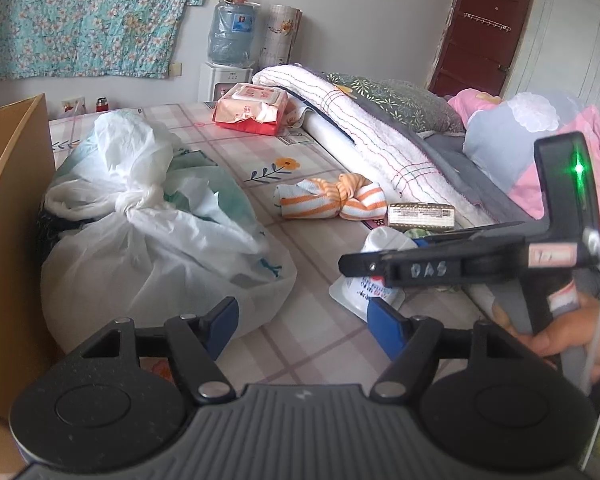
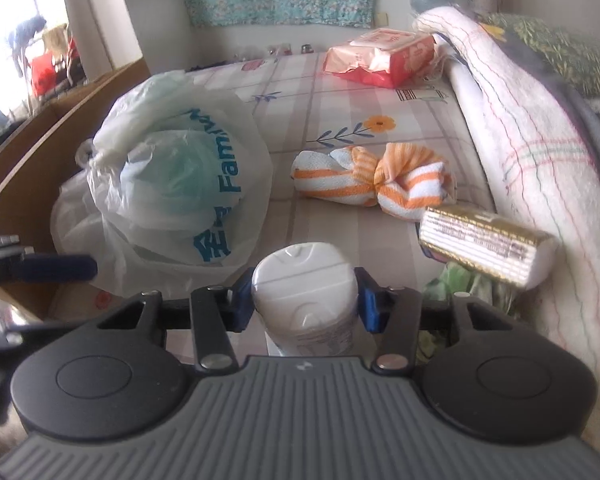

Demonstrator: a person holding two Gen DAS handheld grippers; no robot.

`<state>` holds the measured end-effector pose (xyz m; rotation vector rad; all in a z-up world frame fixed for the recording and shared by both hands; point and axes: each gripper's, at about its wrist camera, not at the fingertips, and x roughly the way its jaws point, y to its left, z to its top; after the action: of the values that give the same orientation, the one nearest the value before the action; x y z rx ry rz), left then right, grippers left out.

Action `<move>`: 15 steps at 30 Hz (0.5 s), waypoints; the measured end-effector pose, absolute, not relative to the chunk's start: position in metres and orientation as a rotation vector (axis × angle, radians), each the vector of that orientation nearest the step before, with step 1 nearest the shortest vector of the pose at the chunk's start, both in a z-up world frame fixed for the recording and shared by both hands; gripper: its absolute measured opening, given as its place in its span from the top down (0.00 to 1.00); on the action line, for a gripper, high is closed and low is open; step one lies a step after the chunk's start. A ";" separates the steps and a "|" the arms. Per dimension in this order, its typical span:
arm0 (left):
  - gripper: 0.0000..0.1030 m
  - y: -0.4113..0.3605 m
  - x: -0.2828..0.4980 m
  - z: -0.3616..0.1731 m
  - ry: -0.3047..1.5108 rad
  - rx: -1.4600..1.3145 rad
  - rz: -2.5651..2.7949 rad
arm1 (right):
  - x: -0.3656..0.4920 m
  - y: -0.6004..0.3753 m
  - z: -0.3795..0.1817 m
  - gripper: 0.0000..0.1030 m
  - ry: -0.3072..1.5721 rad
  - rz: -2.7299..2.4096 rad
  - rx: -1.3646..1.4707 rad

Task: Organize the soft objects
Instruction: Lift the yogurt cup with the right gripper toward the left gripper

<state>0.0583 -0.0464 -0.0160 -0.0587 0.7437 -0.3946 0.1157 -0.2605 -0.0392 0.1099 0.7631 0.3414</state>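
Left gripper [image 1: 302, 322], seen from its own wrist camera, hangs released over the checked bedsheet [image 1: 312, 344], its blue pads spread wide with nothing between them. Just beyond its left finger sits a knotted white plastic bag [image 1: 148, 236], bulging and resting against a wooden board [image 1: 8, 216] at the left edge. Ahead of the right finger the right gripper [image 1: 380, 270] reaches in from the right, held by a hand [image 1: 564, 344], and a white tube [image 1: 384, 248] shows behind and below its black fingers. Farther up the sheet lies an orange-striped cloth bundle [image 1: 330, 198], tied in the middle, with a gold box [image 1: 420, 214] just beside its right end. A red wipes pack [image 1: 252, 108] lies near the wall, next to a white quilt [image 1: 376, 140] rolled along the right side. A water dispenser [image 1: 230, 44] stands at the wall.

From the right wrist camera, the right gripper [image 2: 305, 300] is clamped on the tube [image 2: 305, 280], both blue pads pressed to its sides just below the flat cap, which faces the camera. The bundle [image 2: 370, 180] lies ahead on the sheet [image 2: 320, 216], apart from the gripper. The box [image 2: 484, 244] sits tilted to the right, against the quilt [image 2: 540, 152]. The bag [image 2: 172, 192], printed with blue lettering, sits to the left. The left gripper's blue finger [image 2: 56, 266] pokes in at the left edge. The pack [image 2: 380, 56] lies at the far end.
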 end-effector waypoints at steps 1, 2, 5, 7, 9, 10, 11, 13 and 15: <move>0.30 -0.045 0.056 -0.016 0.740 -0.057 -0.395 | 0.117 -0.266 -0.039 0.54 0.772 0.357 0.165; 0.30 -0.043 0.054 -0.015 0.737 -0.056 -0.397 | 0.118 -0.271 -0.039 0.54 0.781 0.378 0.230; 0.30 -0.039 0.047 -0.013 0.731 -0.053 -0.416 | 0.116 -0.282 -0.041 0.54 0.815 0.450 0.430; 0.30 -0.038 0.043 -0.013 0.742 -0.039 -0.434 | 0.117 -0.287 -0.049 0.54 0.856 0.501 0.584; 0.30 -0.039 0.041 -0.015 0.758 -0.029 -0.450 | 0.119 -0.292 -0.064 0.54 0.915 0.543 0.750; 0.30 -0.039 0.040 -0.016 0.766 -0.030 -0.455 | 0.119 -0.293 -0.073 0.53 0.948 0.550 0.822; 0.30 -0.039 0.040 -0.018 0.775 -0.035 -0.462 | 0.119 -0.294 -0.082 0.53 0.980 0.544 0.877; 0.30 -0.041 0.040 -0.021 0.787 -0.040 -0.469 | 0.115 -0.298 -0.091 0.53 1.001 0.511 0.927; 0.30 -0.043 0.041 -0.023 0.789 -0.036 -0.478 | 0.110 -0.302 -0.088 0.49 0.987 0.457 0.896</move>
<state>0.0409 -0.0432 -0.0227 -0.0356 0.7887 -0.4783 0.1099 -0.3018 -0.0884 0.8958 0.9871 0.4567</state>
